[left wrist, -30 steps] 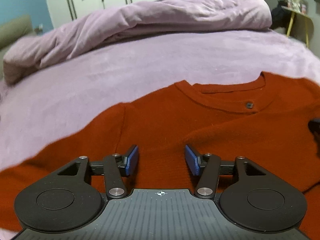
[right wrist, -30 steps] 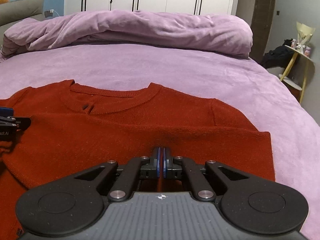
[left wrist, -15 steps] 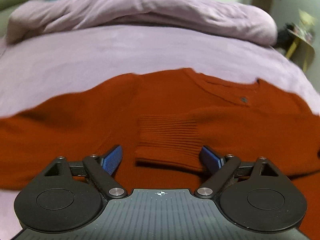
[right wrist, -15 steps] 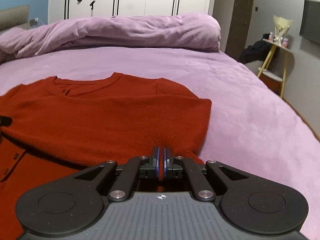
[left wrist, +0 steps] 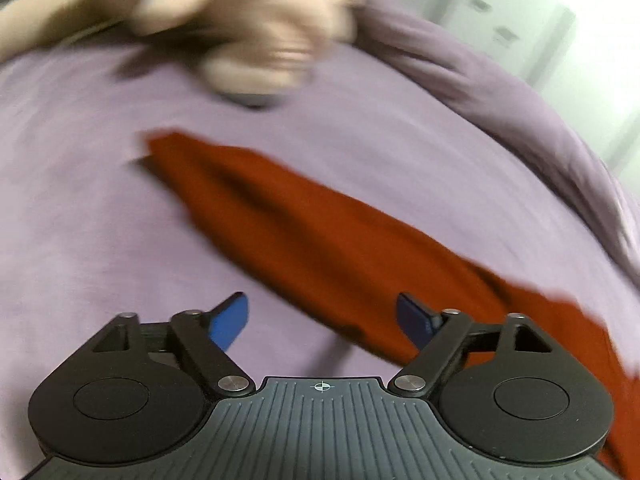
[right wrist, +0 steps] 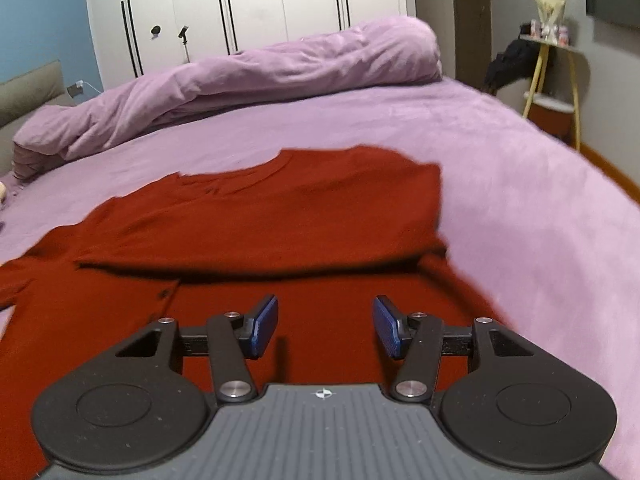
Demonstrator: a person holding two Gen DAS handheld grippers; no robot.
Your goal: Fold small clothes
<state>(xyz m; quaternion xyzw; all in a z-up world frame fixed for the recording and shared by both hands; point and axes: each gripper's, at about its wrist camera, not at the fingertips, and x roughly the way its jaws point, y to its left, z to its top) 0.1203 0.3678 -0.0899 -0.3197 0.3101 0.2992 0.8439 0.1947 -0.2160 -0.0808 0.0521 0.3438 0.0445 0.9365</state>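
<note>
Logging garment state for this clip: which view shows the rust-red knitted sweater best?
The right wrist view: the rust-red knitted sweater lies on the lilac bedspread with neckline and the folded-over part visible, only mildly blurred. The left wrist view shows just a smeared diagonal strip, probably a sleeve.

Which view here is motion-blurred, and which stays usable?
Left wrist view: heavy smear across the red cardigan and bedding, only the tongs sharp. Right wrist view: mostly crisp, slight blur at the cardigan's right edge, fisheye bending the bed.
</note>
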